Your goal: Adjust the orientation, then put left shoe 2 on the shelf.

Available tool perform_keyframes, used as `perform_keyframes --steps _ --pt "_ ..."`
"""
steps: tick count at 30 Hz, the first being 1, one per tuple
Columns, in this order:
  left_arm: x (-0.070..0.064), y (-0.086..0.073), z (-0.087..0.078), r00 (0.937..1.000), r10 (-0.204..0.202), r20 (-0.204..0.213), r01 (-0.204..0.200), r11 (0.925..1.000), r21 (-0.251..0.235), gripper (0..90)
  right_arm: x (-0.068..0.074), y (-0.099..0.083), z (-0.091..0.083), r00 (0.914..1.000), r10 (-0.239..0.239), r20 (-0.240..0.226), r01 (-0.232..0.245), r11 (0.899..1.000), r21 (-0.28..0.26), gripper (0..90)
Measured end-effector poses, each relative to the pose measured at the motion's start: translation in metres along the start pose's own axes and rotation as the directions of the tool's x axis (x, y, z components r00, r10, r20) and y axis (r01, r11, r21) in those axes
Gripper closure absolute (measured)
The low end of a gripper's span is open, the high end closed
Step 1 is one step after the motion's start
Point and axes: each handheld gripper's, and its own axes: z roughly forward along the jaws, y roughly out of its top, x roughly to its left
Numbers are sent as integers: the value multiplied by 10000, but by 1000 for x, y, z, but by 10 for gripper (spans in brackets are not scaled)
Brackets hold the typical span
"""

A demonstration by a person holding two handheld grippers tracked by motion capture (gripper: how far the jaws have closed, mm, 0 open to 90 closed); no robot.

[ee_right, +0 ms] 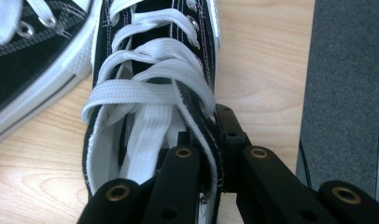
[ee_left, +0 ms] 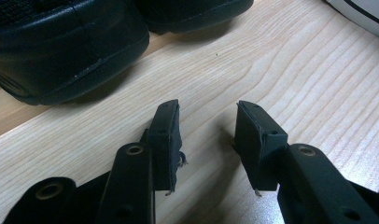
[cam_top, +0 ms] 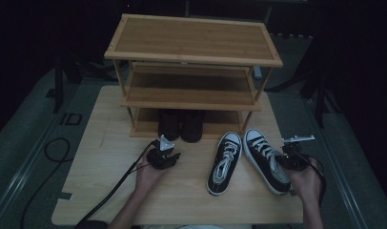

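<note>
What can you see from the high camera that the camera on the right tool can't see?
The high view alone has the wooden shelf rack, the two dark shoes on its bottom shelf, and the left tool. The right gripper view alone shows up close that the right tool is pinching the side wall of the right sneaker, one jaw inside and one outside. Both show the two black-and-white sneakers, the other one alongside, and the wooden table.
</note>
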Motion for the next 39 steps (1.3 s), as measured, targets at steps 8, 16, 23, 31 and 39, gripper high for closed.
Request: perform_keyframes --steps 8,16,23,31,39 --pt "0 0 0 10000 5 0 -5 10000 4 607 4 12 -12 9993 -358 -97 355 9990 -269 884" --pt "0 0 0 10000 -3 11 3 10000 0 605 12 23 -16 9972 -609 -439 588 9971 -476 884" --pt "0 0 0 10000 2 11 -2 10000 0 603 20 32 -18 9939 -897 -644 857 9943 -628 884" --pt "0 0 0 10000 -38 4 38 10000 -43 603 26 36 -20 9907 -1102 -798 1039 9914 -790 883" --pt "-1 0 0 10000 -46 9 46 10000 -49 602 28 42 -25 9860 -1295 -1052 1199 9884 -927 884"
